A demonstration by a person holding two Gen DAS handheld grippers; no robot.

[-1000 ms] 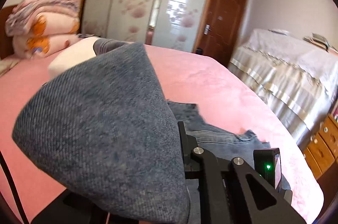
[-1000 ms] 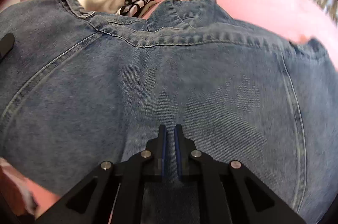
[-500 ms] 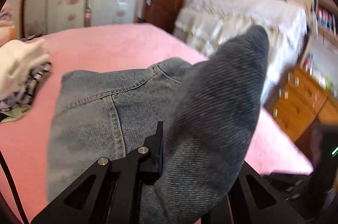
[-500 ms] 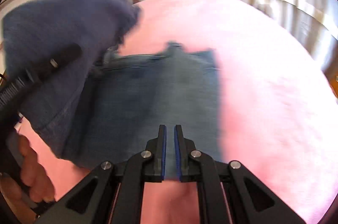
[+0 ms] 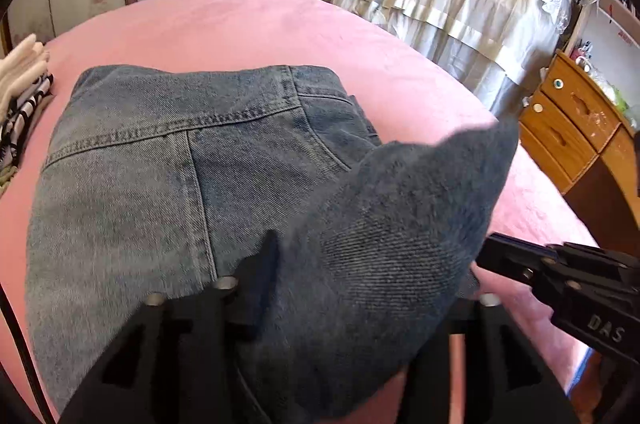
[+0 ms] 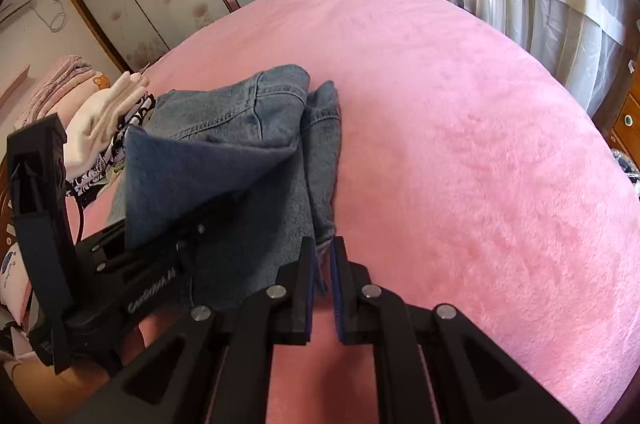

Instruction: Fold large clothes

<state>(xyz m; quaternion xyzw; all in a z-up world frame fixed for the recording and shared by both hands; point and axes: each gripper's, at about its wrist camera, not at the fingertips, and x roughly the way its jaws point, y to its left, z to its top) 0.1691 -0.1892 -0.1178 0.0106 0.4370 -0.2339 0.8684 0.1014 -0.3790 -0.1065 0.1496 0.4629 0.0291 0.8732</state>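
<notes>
We see the jeans [image 5: 168,184] lying on the pink bed [image 6: 460,144], already folded into a thick bundle near the edge closest to us, so the task looks far along. One loose flap of denim [image 5: 400,244] drapes over the left gripper [image 5: 360,288], and we think this flap is the last part to be laid down on top of the bundle. The jaws of the left gripper are opening at this moment; the flap lies between and over them, but the pads no longer seem to press on it, so we judge that the cloth is being let go and can fall into place. The right gripper [image 6: 322,284] is closed, its two fingers [image 6: 306,288] almost touching, and we see nothing between them. It hovers just beside the near corner of the bundle, over bare bed, perhaps ready to press or straighten the edge. In the right wrist view the left gripper comes in from the left side, low over the jeans, with the dark inner side of the flap resting on it. A pile of other clothes [image 6: 104,128], white and black-and-white, lies beside the jeans at the far left, close to them but, as far as we can tell, not mixed with them. A wooden dresser [image 5: 576,128] stands beyond the bed.
</notes>
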